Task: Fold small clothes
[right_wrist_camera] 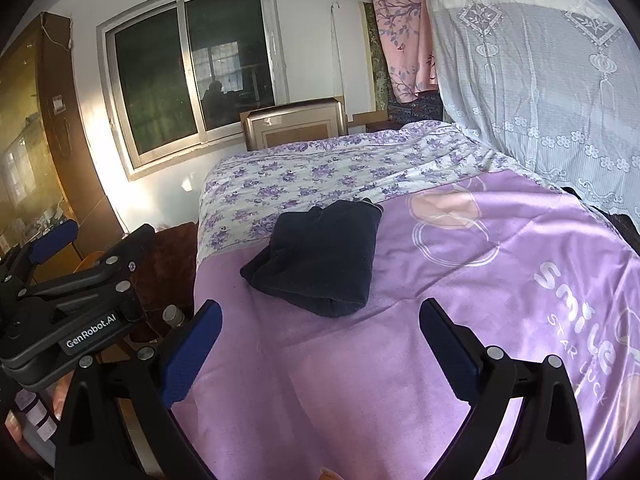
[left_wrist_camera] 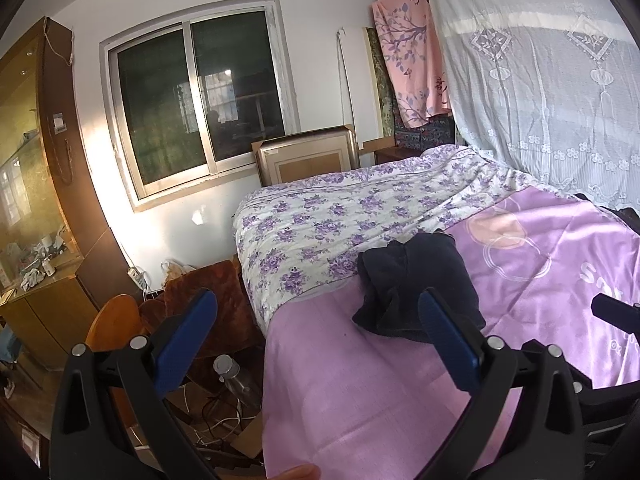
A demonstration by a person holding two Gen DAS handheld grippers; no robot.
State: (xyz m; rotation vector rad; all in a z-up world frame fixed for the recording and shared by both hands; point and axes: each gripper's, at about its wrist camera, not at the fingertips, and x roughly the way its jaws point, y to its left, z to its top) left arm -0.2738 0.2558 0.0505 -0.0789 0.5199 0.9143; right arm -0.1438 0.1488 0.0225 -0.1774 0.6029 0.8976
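Observation:
A dark navy garment [right_wrist_camera: 320,256] lies folded in a compact bundle on the purple bed sheet [right_wrist_camera: 440,280], near the bed's left edge. It also shows in the left wrist view [left_wrist_camera: 416,284]. My left gripper [left_wrist_camera: 316,316] is open and empty, held above the bed's left edge, short of the garment. My right gripper [right_wrist_camera: 320,324] is open and empty, just in front of the garment and apart from it. The left gripper's body [right_wrist_camera: 72,292] shows at the left of the right wrist view.
A purple floral quilt [left_wrist_camera: 340,216] covers the far part of the bed. A white lace curtain [left_wrist_camera: 540,80] hangs at the right. Left of the bed are a brown blanket [left_wrist_camera: 200,292], a wooden chair [left_wrist_camera: 116,320], cables and a wooden cabinet [left_wrist_camera: 36,160]. A window [left_wrist_camera: 192,96] is behind.

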